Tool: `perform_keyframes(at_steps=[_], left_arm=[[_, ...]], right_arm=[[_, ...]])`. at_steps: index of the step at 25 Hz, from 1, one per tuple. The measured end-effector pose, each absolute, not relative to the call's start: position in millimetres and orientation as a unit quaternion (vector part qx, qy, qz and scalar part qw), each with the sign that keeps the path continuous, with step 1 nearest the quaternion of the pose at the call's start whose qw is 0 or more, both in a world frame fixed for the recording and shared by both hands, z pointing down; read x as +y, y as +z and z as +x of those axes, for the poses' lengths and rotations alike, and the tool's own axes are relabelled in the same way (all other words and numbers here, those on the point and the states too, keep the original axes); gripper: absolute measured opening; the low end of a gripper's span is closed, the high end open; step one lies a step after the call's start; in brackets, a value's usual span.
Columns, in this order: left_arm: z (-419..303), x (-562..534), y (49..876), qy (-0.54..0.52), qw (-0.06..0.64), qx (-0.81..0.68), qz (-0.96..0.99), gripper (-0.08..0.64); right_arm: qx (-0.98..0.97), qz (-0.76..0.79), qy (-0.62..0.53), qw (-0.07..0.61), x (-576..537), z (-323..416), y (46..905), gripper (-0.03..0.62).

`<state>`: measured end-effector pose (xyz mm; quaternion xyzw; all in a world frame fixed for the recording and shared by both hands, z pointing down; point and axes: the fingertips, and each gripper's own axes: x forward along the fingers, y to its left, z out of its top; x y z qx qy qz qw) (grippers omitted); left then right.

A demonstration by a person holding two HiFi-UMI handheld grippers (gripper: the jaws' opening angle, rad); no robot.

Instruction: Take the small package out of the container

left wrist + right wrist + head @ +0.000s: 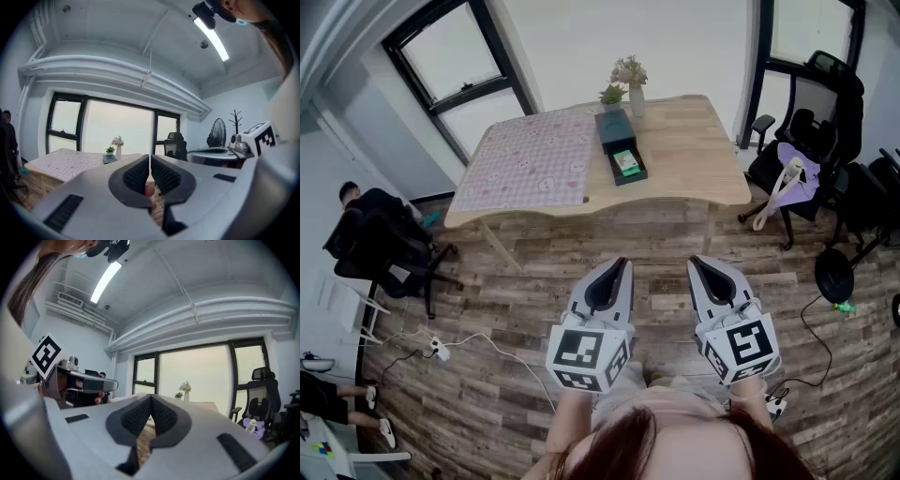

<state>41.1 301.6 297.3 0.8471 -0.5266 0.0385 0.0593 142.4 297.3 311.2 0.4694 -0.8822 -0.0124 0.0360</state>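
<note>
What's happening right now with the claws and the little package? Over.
Left gripper and right gripper shut, empty, held short of the table. Small package sits in the container, untouched. Nothing in the way.

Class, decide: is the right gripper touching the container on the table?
Apart. The head view shows floorboards between the right gripper and the container on the table.
</note>
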Motion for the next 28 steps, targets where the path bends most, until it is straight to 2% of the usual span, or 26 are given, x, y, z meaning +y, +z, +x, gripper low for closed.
perform_keyframes(at_steps=[16,28], left_arm=[[65,320,303,0.042,0.071,-0.559,0.825,0.017],[58,281,311,0.052,0.070,-0.552,0.829,0.017]], right_arm=[[-0.902,0.431,0.007,0.014,310,166,319,0.000],[-0.899,0.436,0.002,0.040,269,153,335,0.000]])
